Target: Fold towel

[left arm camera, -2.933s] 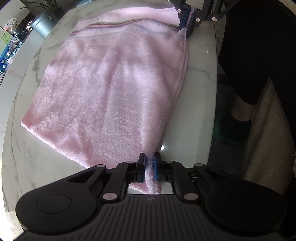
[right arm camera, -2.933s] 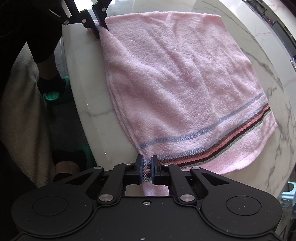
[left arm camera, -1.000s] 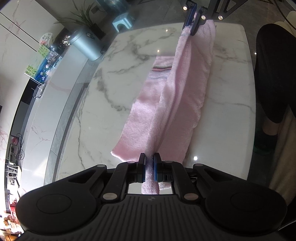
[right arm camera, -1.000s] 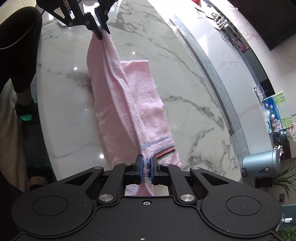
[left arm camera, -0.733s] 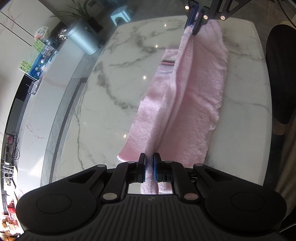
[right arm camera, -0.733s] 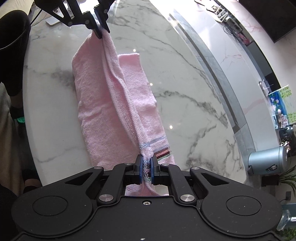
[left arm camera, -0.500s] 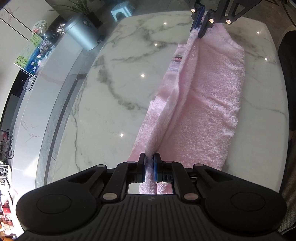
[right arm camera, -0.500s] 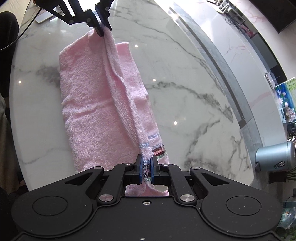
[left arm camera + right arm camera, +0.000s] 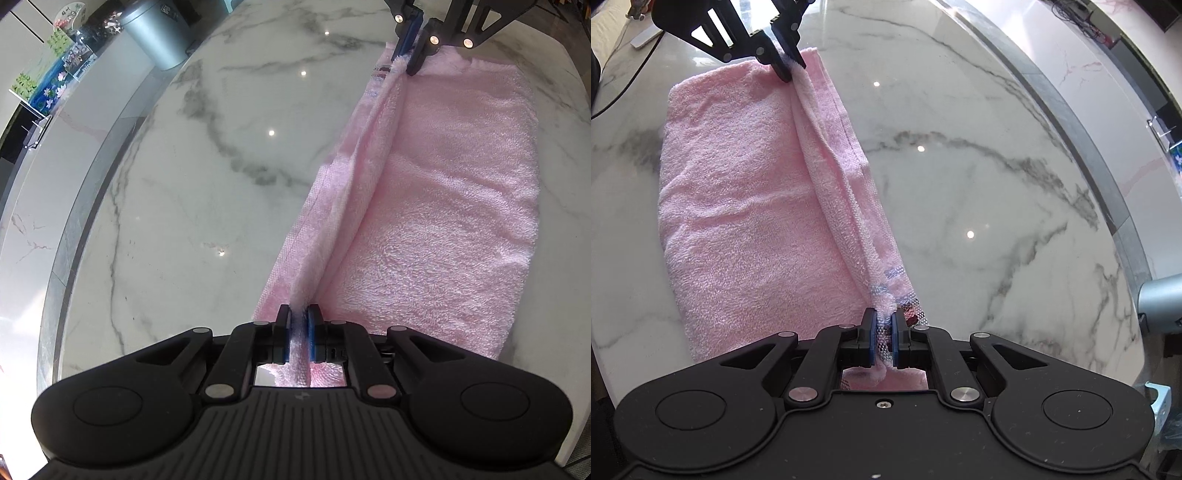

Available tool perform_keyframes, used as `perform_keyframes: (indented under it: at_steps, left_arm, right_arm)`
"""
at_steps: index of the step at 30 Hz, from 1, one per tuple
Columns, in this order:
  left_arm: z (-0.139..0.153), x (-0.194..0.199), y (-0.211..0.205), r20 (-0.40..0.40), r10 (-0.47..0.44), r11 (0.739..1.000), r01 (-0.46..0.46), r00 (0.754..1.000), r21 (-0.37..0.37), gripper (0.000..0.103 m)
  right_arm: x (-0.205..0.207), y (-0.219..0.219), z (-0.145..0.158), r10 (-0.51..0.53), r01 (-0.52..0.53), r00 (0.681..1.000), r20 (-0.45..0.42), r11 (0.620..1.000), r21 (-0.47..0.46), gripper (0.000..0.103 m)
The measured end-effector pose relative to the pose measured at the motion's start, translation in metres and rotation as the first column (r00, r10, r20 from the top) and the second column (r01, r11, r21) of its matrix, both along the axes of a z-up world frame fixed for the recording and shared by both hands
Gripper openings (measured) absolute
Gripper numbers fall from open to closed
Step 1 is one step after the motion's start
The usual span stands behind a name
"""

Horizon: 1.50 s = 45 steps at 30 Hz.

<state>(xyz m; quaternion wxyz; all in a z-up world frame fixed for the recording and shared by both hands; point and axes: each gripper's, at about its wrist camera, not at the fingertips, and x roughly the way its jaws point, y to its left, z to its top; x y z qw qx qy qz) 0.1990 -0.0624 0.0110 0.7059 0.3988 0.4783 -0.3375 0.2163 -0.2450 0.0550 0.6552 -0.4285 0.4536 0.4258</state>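
Note:
A pink towel (image 9: pixel 443 206) lies folded over on the white marble table (image 9: pixel 207 192), its top layer draped across the lower one. My left gripper (image 9: pixel 299 325) is shut on one corner of the top edge. My right gripper (image 9: pixel 883 328) is shut on the other corner, where the striped border (image 9: pixel 905 299) shows. The held edge runs taut between the two grippers, just above the lower layer. In the left wrist view the right gripper (image 9: pixel 413 55) sits at the far end of the towel (image 9: pixel 746 206); in the right wrist view the left gripper (image 9: pixel 788 61) does.
A grey metal bin (image 9: pixel 162 33) stands on the floor beyond the table's curved edge (image 9: pixel 85 236). A cable (image 9: pixel 624 85) and a flat white device (image 9: pixel 646 37) lie on the table's far corner. Bare marble (image 9: pixel 997 184) stretches beside the towel.
Both grippers have come down towards the table with the towel's edge, carrying it across. The hanging towel has spread out flat over its lower half, and the table now fills both views.

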Motion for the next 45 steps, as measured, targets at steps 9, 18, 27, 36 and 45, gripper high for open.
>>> perform_keyframes:
  at_steps: [9,18,27,36,45]
  left_arm:
    - [0.012,-0.003,0.007,0.062,0.046,0.999,-0.046,0.997,-0.007,0.017]
    - [0.05,-0.009,0.031,0.16,0.158,0.987,-0.155,0.974,-0.033,0.017]
    - [0.044,-0.034,0.013,0.179,0.206,0.971,-0.179,0.962,-0.16,0.017]
    - [-0.001,-0.031,0.014,0.159,0.381,0.91,-0.338,0.911,-0.242,0.017]
    - [-0.016,-0.01,0.034,0.13,0.428,0.889,-0.39,0.895,-0.238,0.017]
  right_arm:
    - [0.005,-0.006,0.011,-0.054,0.053,0.998,0.04,0.998,0.02,0.014]
    - [0.0,-0.02,0.049,-0.137,0.131,0.981,0.136,0.99,0.05,0.017]
    - [-0.045,-0.013,0.038,-0.154,0.146,0.984,0.088,0.985,0.092,0.012]
    - [-0.035,-0.028,0.001,-0.326,0.315,0.942,0.08,0.941,0.12,0.012]
    - [-0.019,-0.041,-0.018,-0.36,0.352,0.933,0.033,0.926,0.137,0.012]
